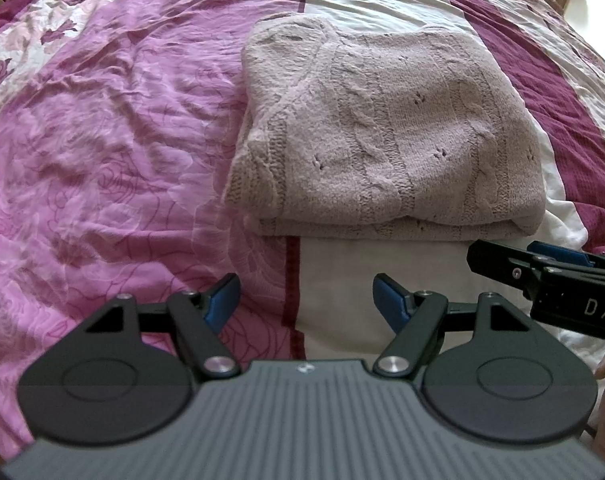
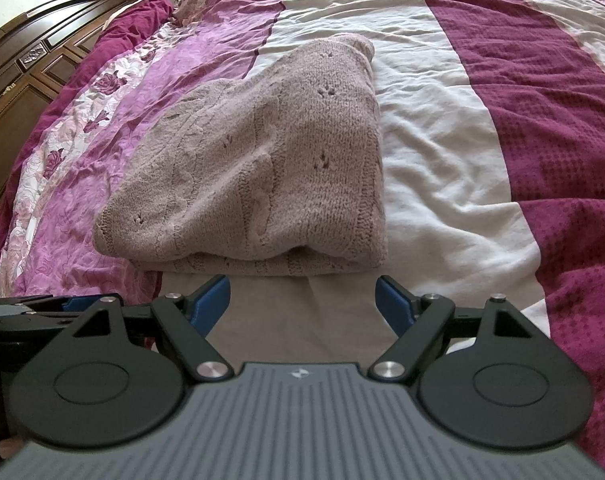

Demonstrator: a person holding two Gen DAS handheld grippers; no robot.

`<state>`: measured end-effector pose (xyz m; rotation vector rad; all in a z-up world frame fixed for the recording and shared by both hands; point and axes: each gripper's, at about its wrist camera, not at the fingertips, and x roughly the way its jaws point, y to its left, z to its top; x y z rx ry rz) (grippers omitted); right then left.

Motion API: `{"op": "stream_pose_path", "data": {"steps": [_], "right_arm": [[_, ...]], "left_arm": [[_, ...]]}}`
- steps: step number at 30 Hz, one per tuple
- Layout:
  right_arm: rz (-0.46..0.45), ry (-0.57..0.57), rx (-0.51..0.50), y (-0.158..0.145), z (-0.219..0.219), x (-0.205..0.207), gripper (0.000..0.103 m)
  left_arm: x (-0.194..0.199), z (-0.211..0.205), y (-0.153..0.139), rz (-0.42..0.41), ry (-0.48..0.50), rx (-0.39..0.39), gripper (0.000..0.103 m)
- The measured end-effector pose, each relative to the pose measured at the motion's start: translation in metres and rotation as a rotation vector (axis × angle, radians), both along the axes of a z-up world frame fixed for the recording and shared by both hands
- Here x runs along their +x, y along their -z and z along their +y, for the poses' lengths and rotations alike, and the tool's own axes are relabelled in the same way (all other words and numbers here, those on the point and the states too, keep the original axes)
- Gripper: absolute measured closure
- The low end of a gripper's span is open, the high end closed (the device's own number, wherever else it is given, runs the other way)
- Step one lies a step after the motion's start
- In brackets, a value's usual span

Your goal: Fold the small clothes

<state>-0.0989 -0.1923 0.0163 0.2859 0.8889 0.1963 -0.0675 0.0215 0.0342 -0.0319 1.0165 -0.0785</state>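
A pale pink cable-knit sweater (image 1: 382, 136) lies folded into a thick rectangle on the bed, its folded edge toward me. In the right wrist view the same sweater (image 2: 262, 160) sits just beyond the fingers. My left gripper (image 1: 306, 300) hovers open a short way before the sweater's near edge, nothing between its blue pads. My right gripper (image 2: 302, 304) is likewise open and empty, close to the near edge. The right gripper (image 1: 542, 276) also shows from the side at the right of the left wrist view. The left gripper's fingers (image 2: 78, 302) peek in at the left of the right wrist view.
The bedspread (image 1: 102, 160) has pink floral, white and dark magenta stripes. A wooden headboard (image 2: 30, 64) stands at the far left in the right wrist view. A white stripe (image 2: 442, 160) of the bedspread runs to the right of the sweater.
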Motion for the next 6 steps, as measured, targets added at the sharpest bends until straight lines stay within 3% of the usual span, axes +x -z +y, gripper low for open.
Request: {"op": "stream_pose_path", "data": {"steps": [6], "right_arm": [[-0.001,0.000,0.001,0.0003,0.0003,-0.0001,0.018]], "left_arm": [[0.0008,0.0007,0.0001,0.008,-0.005,0.002,0.028]]}}
